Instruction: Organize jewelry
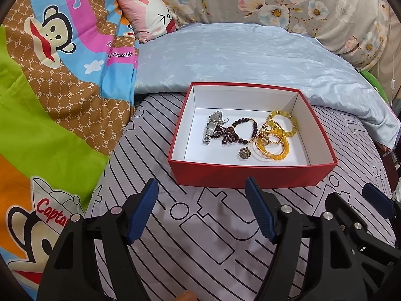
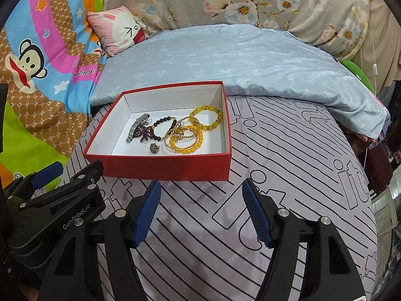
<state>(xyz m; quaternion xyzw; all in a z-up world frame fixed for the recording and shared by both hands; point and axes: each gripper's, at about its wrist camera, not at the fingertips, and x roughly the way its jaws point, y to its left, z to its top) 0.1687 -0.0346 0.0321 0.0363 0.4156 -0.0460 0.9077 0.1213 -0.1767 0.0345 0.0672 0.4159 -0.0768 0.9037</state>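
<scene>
A red box [image 1: 250, 175] with a white inside sits on the striped bed sheet; it also shows in the right wrist view [image 2: 163, 166]. Inside lie a silver watch [image 1: 213, 125], a dark bead bracelet [image 1: 246, 130], yellow bead bracelets [image 1: 278, 135], a gold bangle [image 1: 265, 150] and a small round brooch [image 1: 244, 153]. The same pile shows in the right wrist view [image 2: 185, 133]. My left gripper [image 1: 201, 188] is open and empty, just in front of the box. My right gripper [image 2: 200, 190] is open and empty, near the box's front right corner.
A pale blue quilt [image 1: 238, 57] lies folded behind the box. A colourful cartoon blanket [image 1: 50, 87] is heaped at the left, with a pink pillow [image 1: 147, 12] behind. A floral cover [image 1: 288, 2] runs along the back. The bed edge drops off at the right [image 2: 371, 175].
</scene>
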